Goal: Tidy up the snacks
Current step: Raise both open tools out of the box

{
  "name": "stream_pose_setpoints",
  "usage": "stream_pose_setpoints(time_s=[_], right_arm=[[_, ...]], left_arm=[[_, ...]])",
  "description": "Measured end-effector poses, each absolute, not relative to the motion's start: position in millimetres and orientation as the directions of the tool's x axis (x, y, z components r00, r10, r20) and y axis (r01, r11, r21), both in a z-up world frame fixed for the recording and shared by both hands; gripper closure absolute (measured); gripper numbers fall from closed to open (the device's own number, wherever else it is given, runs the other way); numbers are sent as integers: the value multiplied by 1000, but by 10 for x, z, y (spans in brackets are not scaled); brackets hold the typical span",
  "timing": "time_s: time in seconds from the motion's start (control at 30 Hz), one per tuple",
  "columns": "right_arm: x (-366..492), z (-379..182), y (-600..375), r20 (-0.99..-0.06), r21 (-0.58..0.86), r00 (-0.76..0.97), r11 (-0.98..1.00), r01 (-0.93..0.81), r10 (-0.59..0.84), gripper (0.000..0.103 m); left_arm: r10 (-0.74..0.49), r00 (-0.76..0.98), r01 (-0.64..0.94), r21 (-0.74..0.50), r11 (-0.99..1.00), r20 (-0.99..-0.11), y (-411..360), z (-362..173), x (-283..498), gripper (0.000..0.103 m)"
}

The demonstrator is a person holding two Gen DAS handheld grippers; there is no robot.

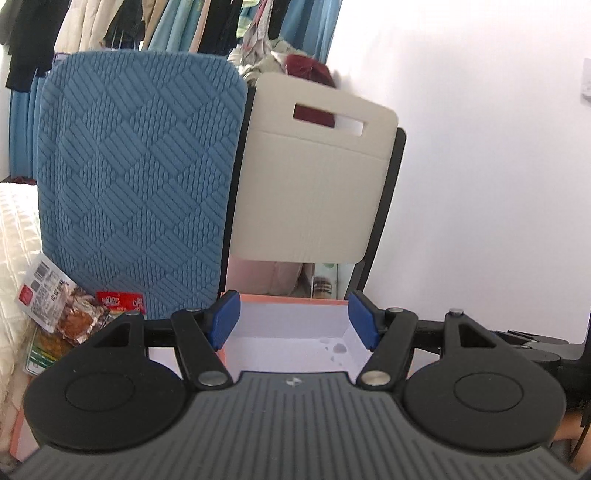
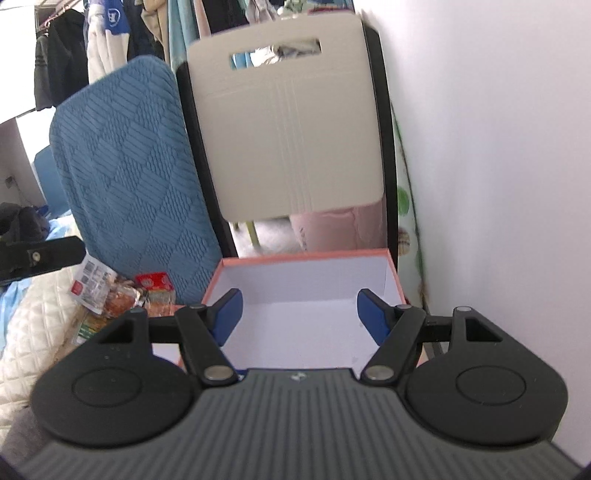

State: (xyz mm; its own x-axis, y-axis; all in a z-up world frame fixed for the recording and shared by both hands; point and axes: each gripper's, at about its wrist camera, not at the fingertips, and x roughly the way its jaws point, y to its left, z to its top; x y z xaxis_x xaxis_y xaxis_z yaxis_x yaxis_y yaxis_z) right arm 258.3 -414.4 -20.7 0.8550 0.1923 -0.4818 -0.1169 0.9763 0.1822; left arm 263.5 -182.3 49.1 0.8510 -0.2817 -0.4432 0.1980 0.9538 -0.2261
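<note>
The left gripper [image 1: 294, 319] has its jaws standing wide apart, with nothing between the blue pads [image 1: 224, 318]. The right gripper [image 2: 300, 315] is spread just as wide and is equally empty. No earlier picture is given, so only this stance can be told.

Both grippers hang over an open box [image 2: 392, 275] with a salmon-pink rim and a white inside. In the right wrist view the box is seen as a rectangle whose long axis runs away from the camera toward the chair; its far wall is upright and its opening faces up. The floor of the box shows no snack, and in the left wrist view a few small grey spots [image 1: 338, 348] mark the white bottom near the right corner.

The snacks [image 1: 59, 314] lie outside the box, to its left, in a loose pile on a cream quilted cover [image 2: 33, 332]. The topmost packet [image 1: 43, 291] is a clear pouch with a white label and a red square, tilted with its long axis running from upper left down to lower right; brown, glossy food shows through it. Behind it a red packet [image 2: 154, 282] stands close to the box's left wall, and a green-edged packet [image 1: 38, 360] lies beneath the pile.

Behind the snacks leans a blue textured cushion [image 1: 140, 177], upright. Just beside it is a beige chair back [image 2: 291, 122] with a handle slot. Clothes [image 1: 122, 22] hang above, and a white wall [image 1: 498, 184] is on the right.
</note>
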Motion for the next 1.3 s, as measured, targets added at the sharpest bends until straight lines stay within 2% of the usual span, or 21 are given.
stream_pose_setpoints(time_s=[0.27,0.57,0.83,0.93,1.3], right_arm=[[2332,-29,-3900,-439,172,875,975,-138,201,32],[2119,-96,-3482,-425,151,877,973,-176,225,32],[2009,-293,-3122,-421,146,865,961,-234,274,32],[1995,-373,-3013,-420,142,860,956,-255,292,32],[1844,-660,-2767,-444,163,824,936,-312,352,32]], left_arm=[[-271,896,202,-221,954,-352,-1590,588,2302,33],[-237,918,159,-253,954,-319,-1157,431,1966,33],[-179,930,92,-268,959,-322,-768,186,1831,33],[-134,933,61,-220,974,-333,-664,88,1804,33],[-85,929,-22,-281,959,-361,-258,-152,1490,33]])
